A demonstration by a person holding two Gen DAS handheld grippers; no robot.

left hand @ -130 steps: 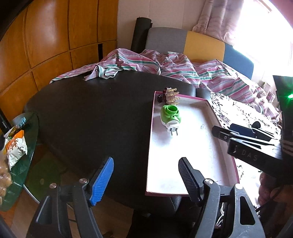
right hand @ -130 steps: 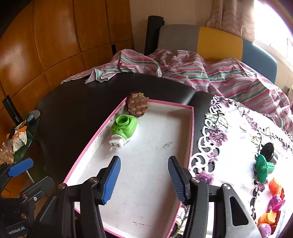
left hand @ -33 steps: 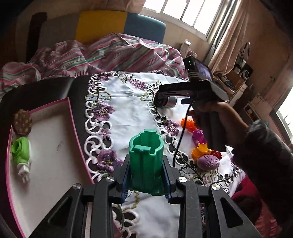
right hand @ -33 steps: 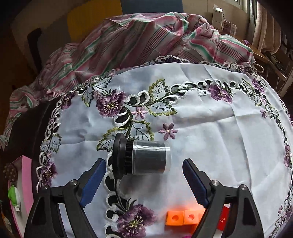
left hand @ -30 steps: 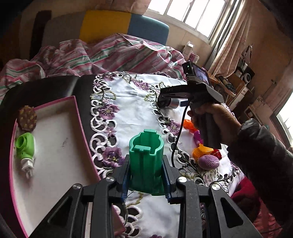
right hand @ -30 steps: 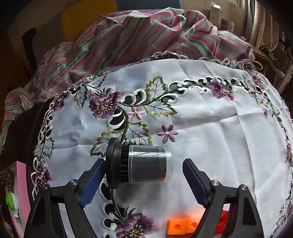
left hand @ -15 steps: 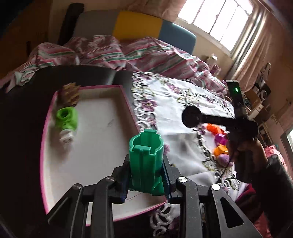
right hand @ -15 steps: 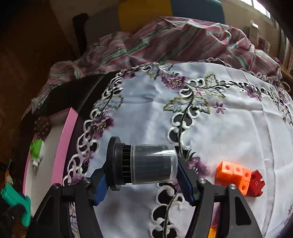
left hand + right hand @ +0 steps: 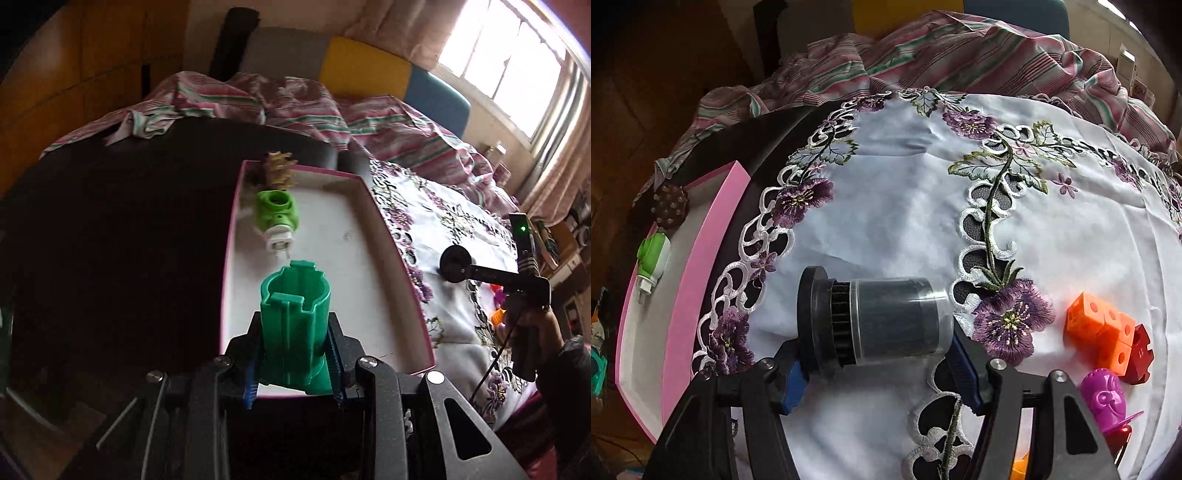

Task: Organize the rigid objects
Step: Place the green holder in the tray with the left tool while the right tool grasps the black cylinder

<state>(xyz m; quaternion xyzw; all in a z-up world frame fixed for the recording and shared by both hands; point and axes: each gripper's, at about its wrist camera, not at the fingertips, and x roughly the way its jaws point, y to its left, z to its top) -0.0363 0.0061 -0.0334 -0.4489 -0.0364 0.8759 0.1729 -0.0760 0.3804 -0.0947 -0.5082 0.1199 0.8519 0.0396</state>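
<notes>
A: Left gripper [image 9: 293, 363] was clamped on the green cup-shaped piece [image 9: 294, 317], wasn't it?

B: It was. Both blue pads pressed its lower sides, jaws drawn in narrow, and the piece stood up out of them with its open mouth pointing away from the camera. Long axis ran along the fingers, tilted a touch to the right at the base.

A: And where was it hanging?

B: Over the near end of the pink-rimmed tray [image 9: 399, 254], above the white floor of it. Whether it touched the floor I couldn't tell.

A: What sat in the tray?

B: Two things at the far end: one light green plug-in device [image 9: 277, 216], prongs pointing toward the camera, and one brown studded piece [image 9: 277, 170] just behind it at the far rim.

A: Now the right gripper [image 9: 879, 363].

B: It held one dark cylinder with a clear cover [image 9: 871, 321], gripped end to end. The left pad was against the wide black flange, the right pad against the clear end. So the long axis lay crosswise between the fingers, flange to the left.

A: Above what?

B: Above the white embroidered cloth [image 9: 897, 206], near the purple flowers. It looked lifted off the cloth, with a shadow behind it.

A: The loose pieces on the right?

B: One orange block piece [image 9: 1100, 328] of joined cubes, one dark red block [image 9: 1141, 356] touching it, and one purple toy [image 9: 1104, 400] just below. More orange showed at the bottom edge, too cut off to name.
</notes>
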